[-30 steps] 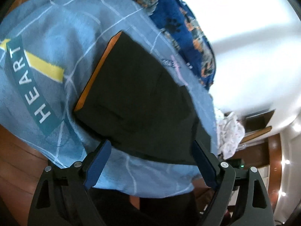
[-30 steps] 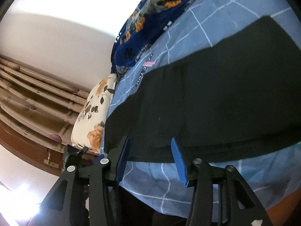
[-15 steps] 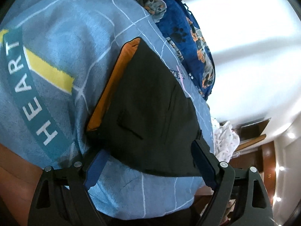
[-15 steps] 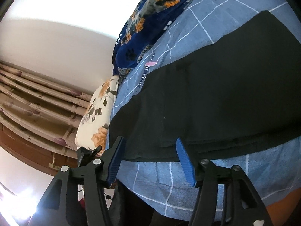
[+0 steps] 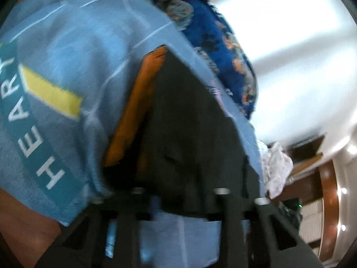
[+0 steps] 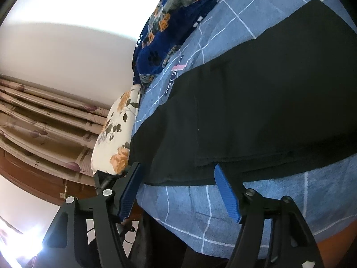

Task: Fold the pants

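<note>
Since a second ago, our left gripper (image 5: pixel 178 201) has dropped toward the near waist corner of the pants (image 5: pixel 189 134) and snapped together; the view is blurred, but its fingers now sit close, with the dark hem of the pants bunched right at them, so we read it as clamped on that edge. Our right gripper (image 6: pixel 180 181) has kept its place while its jaws are opening, with the near edge of the pants (image 6: pixel 256 111) lying between the blue pads (image 6: pixel 227 192), which do not press on it.

We see the pants lying flat on the bed (image 6: pixel 234 205), over a light blue checked bedsheet (image 5: pixel 78 44). They are black, with an orange lining (image 5: pixel 138 111) showing at the waist in the left wrist view. In the right wrist view their long axis runs from lower left, near the floral pillow (image 6: pixel 116 134), to upper right, roughly along the near edge of the bed. In the left view the waist end widens toward us and the cloth narrows away toward the top.

A dark blue patterned blanket (image 6: pixel 178 22) lies heaped beyond the pants, apart from them. Striped curtains (image 6: pixel 44 116) hang past the pillow.
</note>
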`<state>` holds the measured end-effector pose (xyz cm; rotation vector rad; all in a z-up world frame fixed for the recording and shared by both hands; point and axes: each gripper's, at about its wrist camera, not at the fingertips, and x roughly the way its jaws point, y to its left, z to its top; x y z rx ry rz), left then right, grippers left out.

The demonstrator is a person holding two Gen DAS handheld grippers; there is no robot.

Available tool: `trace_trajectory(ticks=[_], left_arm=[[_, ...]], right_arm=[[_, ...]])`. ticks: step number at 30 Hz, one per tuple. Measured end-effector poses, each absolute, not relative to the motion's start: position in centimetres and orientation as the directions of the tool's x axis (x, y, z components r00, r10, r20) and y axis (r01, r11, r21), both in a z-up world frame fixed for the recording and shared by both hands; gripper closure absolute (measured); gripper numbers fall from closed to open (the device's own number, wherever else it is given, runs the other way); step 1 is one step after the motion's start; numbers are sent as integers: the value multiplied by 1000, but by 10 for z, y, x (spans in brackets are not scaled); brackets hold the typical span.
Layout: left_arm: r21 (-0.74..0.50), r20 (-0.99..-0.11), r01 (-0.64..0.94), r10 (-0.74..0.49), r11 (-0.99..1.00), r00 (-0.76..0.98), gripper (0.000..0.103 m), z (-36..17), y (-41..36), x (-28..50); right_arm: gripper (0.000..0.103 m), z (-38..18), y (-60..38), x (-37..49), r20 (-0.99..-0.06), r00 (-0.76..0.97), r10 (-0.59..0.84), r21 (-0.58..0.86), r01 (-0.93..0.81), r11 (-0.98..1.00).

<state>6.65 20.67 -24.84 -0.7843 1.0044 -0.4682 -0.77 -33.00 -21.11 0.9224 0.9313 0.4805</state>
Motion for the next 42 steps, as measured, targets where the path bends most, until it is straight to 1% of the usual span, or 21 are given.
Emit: trace_trajectory(ticks=[5,10,12,15,20,22,26,27,28,29,30,31,35,37,38,41,42], left_arm=[[-836,-511,-72,-726,543,461,88,-257,220,68],[-829,-549,-181,-713,528,436,84,-253,225,64],[-820,-566,-202,-705,536,426,83,-251,226,60],[-811,-581,-226,-702,540,412,79,-251,225,56],[-804,-593,-251,-703,539,393,77,-251,219,49],[-810,-587,-257,-709,528,392,72,-251,218,46],[-791,-610,-261,-682,554,404,71,-246,220,47],[-785,-618,-270,-669,558,413,69,-245,221,45],[-770,-636,-290,-645,568,424,57,-243,223,41],[-755,-653,-309,-623,578,431,49,-243,226,38],[-772,-633,-307,-628,557,452,46,-243,230,34],[-783,-620,-309,-637,540,457,45,-245,232,34],[-800,-599,-303,-657,518,458,44,-248,236,40],[-838,-546,-280,-701,469,459,44,-249,234,41],[-845,-534,-267,-709,463,461,44,-248,233,42],[-840,-539,-226,-706,493,460,44,-243,228,52],[-850,-522,-225,-709,476,474,44,-244,231,52]], right_arm=[[36,-211,-332,-8,-464,539,703,845,30,535],[35,-213,-333,-8,-463,540,702,847,38,530],[33,-213,-335,-8,-461,543,702,849,40,527],[32,-215,-335,-8,-461,543,701,852,50,521],[32,-216,-336,-9,-461,545,700,853,55,519],[31,-216,-336,-9,-458,545,702,855,54,515],[31,-215,-336,-9,-455,547,702,855,50,515],[31,-215,-335,-9,-454,546,704,857,50,513],[31,-215,-335,-9,-455,545,704,856,50,514],[31,-214,-335,-9,-455,545,704,856,49,515],[31,-213,-335,-9,-451,550,703,856,43,515],[30,-213,-335,-9,-450,551,703,856,42,515],[30,-214,-337,-8,-444,552,706,861,44,507],[30,-216,-336,-8,-444,548,709,862,47,504],[30,-216,-335,-8,-445,545,710,863,49,503],[29,-218,-333,-8,-449,540,712,862,51,505],[29,-219,-332,-8,-448,538,714,864,54,501]])
